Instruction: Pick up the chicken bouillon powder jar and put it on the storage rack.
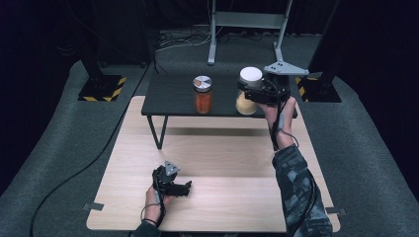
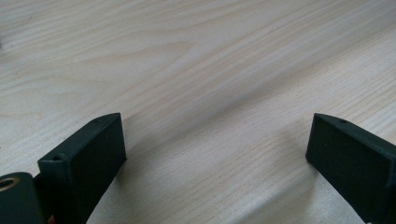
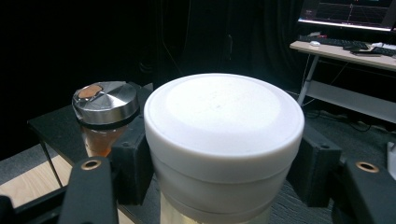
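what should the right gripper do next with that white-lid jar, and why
Probably lift it a little, straight up. The right gripper has its jaws clamped on the white-lidded jar just under the lid, with the jar over the black side table near the metal-lidded jar.

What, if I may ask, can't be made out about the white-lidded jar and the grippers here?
- White-lidded jar: base cut off by the bottom edge in the right gripper view.
- Its pale contents: too small in the high view.
- Right gripper: pad contact hidden behind the lid.
- Left gripper: jaws too small in the high view.
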